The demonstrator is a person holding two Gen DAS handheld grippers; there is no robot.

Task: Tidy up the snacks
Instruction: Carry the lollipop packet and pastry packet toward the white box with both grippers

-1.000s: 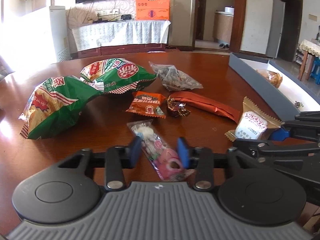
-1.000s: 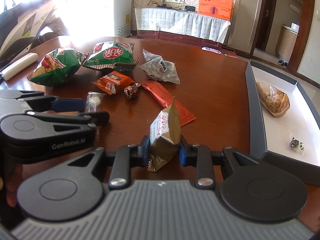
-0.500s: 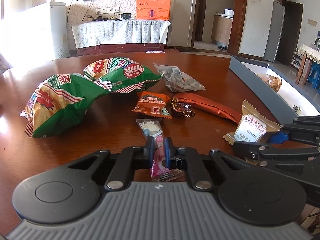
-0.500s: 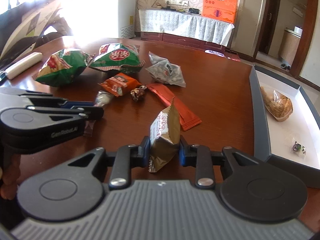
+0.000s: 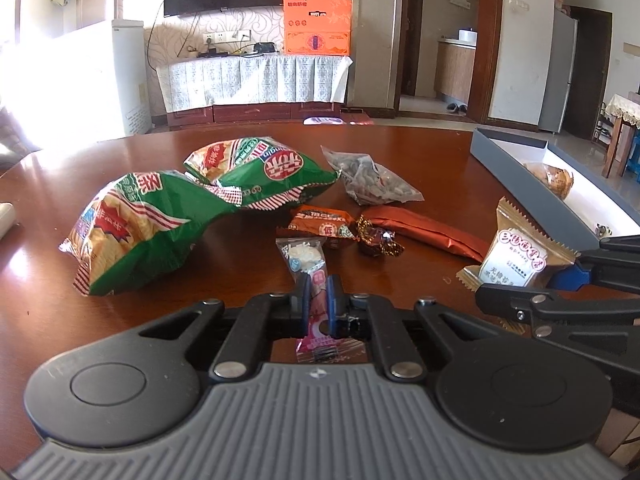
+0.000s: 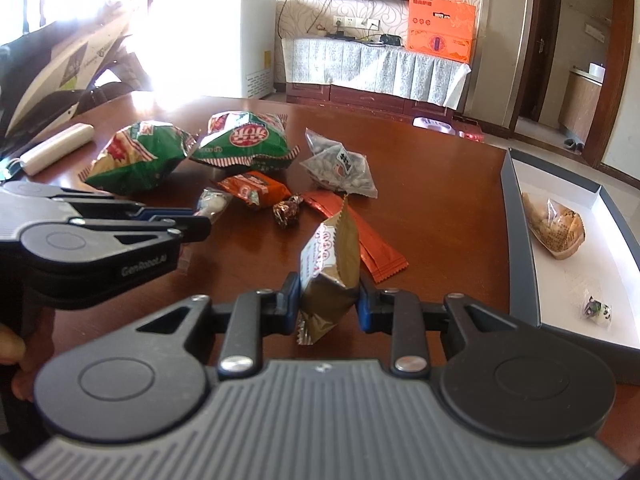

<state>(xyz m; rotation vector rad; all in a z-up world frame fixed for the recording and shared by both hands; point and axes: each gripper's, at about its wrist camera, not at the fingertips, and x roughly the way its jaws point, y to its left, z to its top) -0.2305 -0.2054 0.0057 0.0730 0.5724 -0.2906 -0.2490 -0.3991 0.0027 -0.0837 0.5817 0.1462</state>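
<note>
Left gripper [image 5: 318,294] clamped tight on a slim pink-and-clear plastic candy packet [image 5: 311,276], whose far end lies over the glossy brown wooden table [image 5: 432,164]. Right gripper [image 6: 328,300] pinches a gold foil pastry packet with white label [image 6: 330,264], held upright. Two green crisp bags [image 5: 168,216], an orange wrapper and a clear nut bag lie beyond. Grey-walled white tray [image 6: 516,216] at right holds a wrapped bun [image 6: 554,226].

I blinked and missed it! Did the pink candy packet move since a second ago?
Yes. The pink candy packet lay slanted on the table; now the left gripper is shut on it, and it stands straighter, tip nearer the orange snack pack.
</note>
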